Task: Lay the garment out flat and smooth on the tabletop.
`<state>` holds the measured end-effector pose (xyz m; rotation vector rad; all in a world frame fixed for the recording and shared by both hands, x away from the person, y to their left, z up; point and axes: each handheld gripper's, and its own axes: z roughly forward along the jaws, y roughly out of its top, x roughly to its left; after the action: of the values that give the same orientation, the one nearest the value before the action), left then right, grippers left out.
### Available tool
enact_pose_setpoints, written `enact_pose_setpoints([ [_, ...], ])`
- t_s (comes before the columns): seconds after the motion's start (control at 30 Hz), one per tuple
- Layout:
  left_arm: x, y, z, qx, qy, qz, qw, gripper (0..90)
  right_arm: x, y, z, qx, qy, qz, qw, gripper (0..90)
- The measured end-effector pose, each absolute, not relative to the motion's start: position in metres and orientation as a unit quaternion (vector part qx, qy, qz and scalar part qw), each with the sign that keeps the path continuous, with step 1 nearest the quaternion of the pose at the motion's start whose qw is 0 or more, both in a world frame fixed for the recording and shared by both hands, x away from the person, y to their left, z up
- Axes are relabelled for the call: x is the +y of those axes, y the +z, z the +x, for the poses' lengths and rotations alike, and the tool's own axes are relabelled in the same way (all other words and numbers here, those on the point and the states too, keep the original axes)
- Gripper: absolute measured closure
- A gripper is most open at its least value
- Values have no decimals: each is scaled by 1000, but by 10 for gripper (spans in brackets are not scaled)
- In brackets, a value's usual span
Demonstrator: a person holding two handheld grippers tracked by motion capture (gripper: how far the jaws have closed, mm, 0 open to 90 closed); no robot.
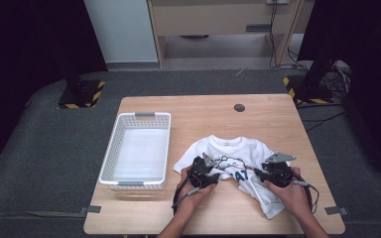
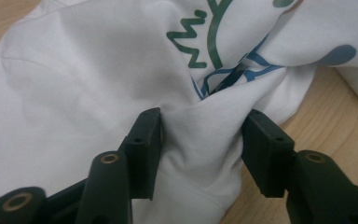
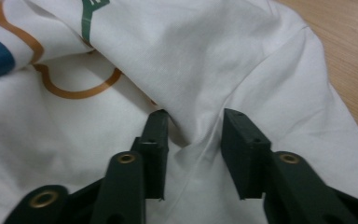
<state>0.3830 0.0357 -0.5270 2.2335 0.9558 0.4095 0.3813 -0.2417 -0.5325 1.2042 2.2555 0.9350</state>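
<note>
Left gripper (image 2: 200, 135) is seen with its jaws partly apart, a raised ridge of white cloth gathered between them; the pads stand beside the fold and a firm clamp is not yet evident. Right gripper (image 3: 193, 140) is found in the same condition, jaws partly apart astride a crease, the cloth between them but not visibly pinched. In the high view, the left gripper (image 1: 204, 172) and right gripper (image 1: 274, 172) are both lowered onto the near edge of the garment, each carried in a hand entering from the bottom.

The item in hand is a white T-shirt (image 1: 228, 161) with a printed front, lying crumpled on the counter (image 1: 278, 119), collar away from the person, just to the right of a white plastic basket (image 1: 138, 151) that appears empty.

Handling is judged as follows: the shirt is light, limp and without stiffness; it will sag and drape from any held point and will not keep a shape. The knit is not slippery, and nothing fragile is noted. Hold is best taken on a bunched fold, as presented to each gripper now, with several layers between the pads. A single thin layer is judged liable to slip out. Two well-separated holds are advised so the cloth can be spread.
</note>
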Motion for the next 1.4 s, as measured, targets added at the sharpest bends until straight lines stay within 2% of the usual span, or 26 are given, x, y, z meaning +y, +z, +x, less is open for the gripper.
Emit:
enact_pose_setpoints([
  [0.03,36,-527,383,363,161,856,331,527,-241,-534,382,812,334,431,209,669],
  [0.13,36,-525,385,358,165,859,327,694,-243,-533,387,813,336,431,200,845],
  [0.17,36,-524,387,358,167,861,321,787,-245,-532,388,813,335,435,196,858],
  [0.2,36,-522,388,358,168,862,316,817,-247,-531,390,813,334,436,194,861],
  [0.27,38,-516,390,352,167,866,313,844,-252,-527,395,813,328,439,198,863],
  [0.4,41,-502,388,340,158,870,320,851,-269,-515,411,809,324,448,200,863],
  [0.47,39,-498,387,325,144,884,304,847,-271,-512,414,809,322,450,200,862],
  [0.53,40,-498,389,318,134,893,288,753,-270,-513,415,815,316,448,189,844],
  [0.57,41,-497,390,323,141,890,289,629,-270,-514,415,817,317,446,181,782],
  [0.6,44,-494,391,330,151,882,302,542,-271,-514,413,814,322,448,181,732],
  [0.67,53,-486,394,352,157,859,338,429,-276,-510,408,803,342,452,187,665],
  [0.73,56,-484,397,365,156,848,352,414,-281,-508,404,791,354,459,197,621],
  [0.83,65,-482,408,408,148,804,406,422,-286,-508,401,785,366,458,202,600],
  [0.9,67,-477,411,413,153,792,423,393,-290,-509,398,780,370,460,207,594],
  [1.03,62,-483,426,414,165,814,372,335,-294,-517,399,783,355,469,203,569],
  [1.07,61,-494,437,422,165,820,349,319,-293,-523,399,782,352,474,200,536],
  [1.27,60,-516,458,440,162,828,308,293,-286,-533,398,785,343,475,202,427],
  [1.37,59,-522,465,447,156,831,293,286,-283,-537,400,784,344,474,204,428],
  [1.4,59,-523,465,445,163,830,294,296,-282,-537,401,784,344,475,203,463],
])
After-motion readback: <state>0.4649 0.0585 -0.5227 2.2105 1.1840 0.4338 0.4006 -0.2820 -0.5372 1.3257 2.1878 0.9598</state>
